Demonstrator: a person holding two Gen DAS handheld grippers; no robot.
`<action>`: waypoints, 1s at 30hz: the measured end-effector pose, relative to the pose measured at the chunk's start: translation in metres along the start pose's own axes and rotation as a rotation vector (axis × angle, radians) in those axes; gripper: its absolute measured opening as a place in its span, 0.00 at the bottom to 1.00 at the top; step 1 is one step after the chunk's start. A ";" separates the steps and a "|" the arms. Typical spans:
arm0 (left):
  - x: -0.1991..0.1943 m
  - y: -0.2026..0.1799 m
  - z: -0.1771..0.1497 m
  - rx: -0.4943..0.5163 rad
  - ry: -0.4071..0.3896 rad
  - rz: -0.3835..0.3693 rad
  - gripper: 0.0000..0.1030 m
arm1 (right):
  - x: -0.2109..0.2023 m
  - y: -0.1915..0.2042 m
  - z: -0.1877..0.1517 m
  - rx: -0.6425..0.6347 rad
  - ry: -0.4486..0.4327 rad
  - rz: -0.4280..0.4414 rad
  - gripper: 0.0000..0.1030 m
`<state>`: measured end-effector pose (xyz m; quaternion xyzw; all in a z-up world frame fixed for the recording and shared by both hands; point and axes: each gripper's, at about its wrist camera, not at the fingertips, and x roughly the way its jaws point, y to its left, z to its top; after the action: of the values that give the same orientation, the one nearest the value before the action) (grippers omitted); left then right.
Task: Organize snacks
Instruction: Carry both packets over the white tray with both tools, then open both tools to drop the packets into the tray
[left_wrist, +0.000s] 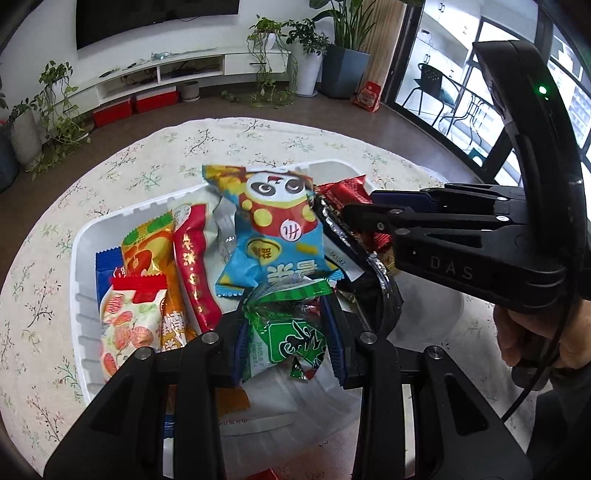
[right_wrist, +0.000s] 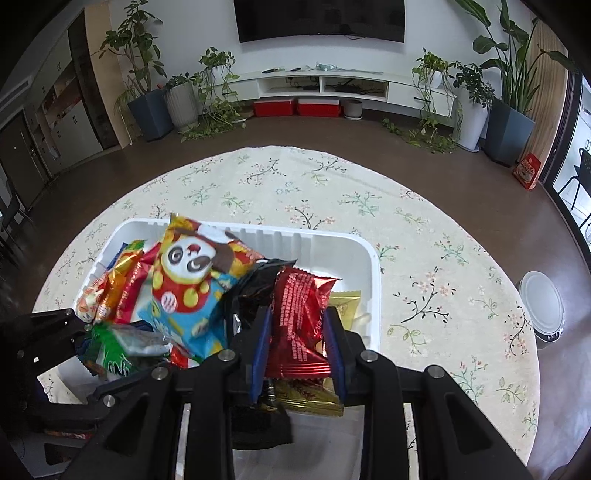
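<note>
A white tray (left_wrist: 122, 214) (right_wrist: 314, 236) on the floral table holds several snack packets, with a blue, red and yellow panda packet (left_wrist: 273, 229) (right_wrist: 192, 291) on top. My left gripper (left_wrist: 286, 314) is shut on a green packet (left_wrist: 291, 339), held just above the tray's near end. My right gripper (right_wrist: 297, 314) is shut on a dark red packet (right_wrist: 299, 325) over the tray's right part, above a gold packet (right_wrist: 345, 304). The right gripper (left_wrist: 360, 206) reaches in from the right in the left wrist view. The left gripper (right_wrist: 85, 328) and the green packet (right_wrist: 118, 350) show at the left of the right wrist view.
A clear plastic bin (right_wrist: 317, 439) lies under both grippers at the near table edge. A white round lidded container (right_wrist: 543, 306) stands on the floor to the right of the table. The round table's far half shows only floral cloth (right_wrist: 295, 184). A hand (left_wrist: 532, 339) holds the right gripper.
</note>
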<state>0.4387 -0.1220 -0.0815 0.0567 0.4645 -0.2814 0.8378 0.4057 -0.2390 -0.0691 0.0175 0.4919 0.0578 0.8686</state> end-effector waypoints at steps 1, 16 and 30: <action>0.002 0.001 0.000 -0.004 -0.003 -0.002 0.32 | 0.000 -0.001 -0.001 0.001 0.000 -0.001 0.31; -0.017 0.002 0.002 -0.016 -0.046 0.013 0.73 | -0.005 -0.004 -0.006 0.022 -0.010 -0.003 0.52; -0.117 0.017 -0.052 -0.199 -0.153 0.127 1.00 | -0.093 -0.001 -0.050 0.103 -0.165 0.121 0.83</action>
<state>0.3611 -0.0405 -0.0189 -0.0191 0.4202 -0.1840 0.8884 0.3157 -0.2525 -0.0162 0.0965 0.4190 0.0830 0.8990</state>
